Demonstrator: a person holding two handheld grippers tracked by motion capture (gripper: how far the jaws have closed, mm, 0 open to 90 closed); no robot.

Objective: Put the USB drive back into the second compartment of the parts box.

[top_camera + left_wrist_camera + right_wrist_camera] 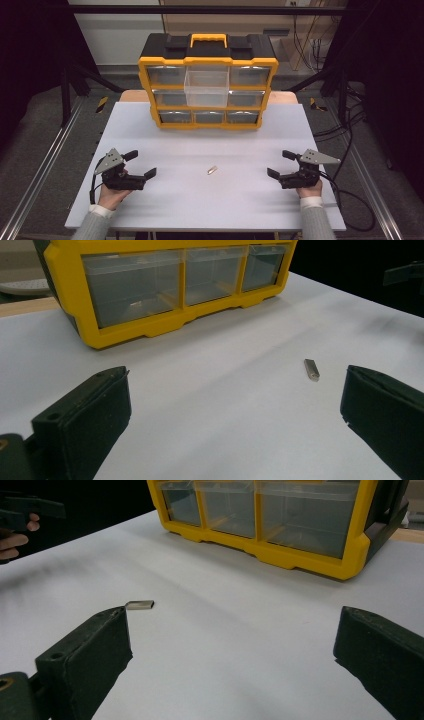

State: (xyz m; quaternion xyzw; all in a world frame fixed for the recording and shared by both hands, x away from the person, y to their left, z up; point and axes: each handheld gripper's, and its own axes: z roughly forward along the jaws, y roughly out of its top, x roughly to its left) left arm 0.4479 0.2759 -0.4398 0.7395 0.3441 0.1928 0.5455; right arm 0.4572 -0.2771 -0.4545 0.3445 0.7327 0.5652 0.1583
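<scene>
Metal bar (212,170) lies flat mid-table, between us. Left gripper (140,164) and right gripper (278,164) both wide, empty. Likely pick next: we straddle bar's short sides, close low. Organizer (207,80) far, drawer out.

Yellow/blk organizer (207,75), white table (200,200)

White table (150,200) on grey floor (45,120) — pale wall (120,35) behind, cables (305,45) hanging.

The small metal piece (212,170) is too small to identify.
</scene>
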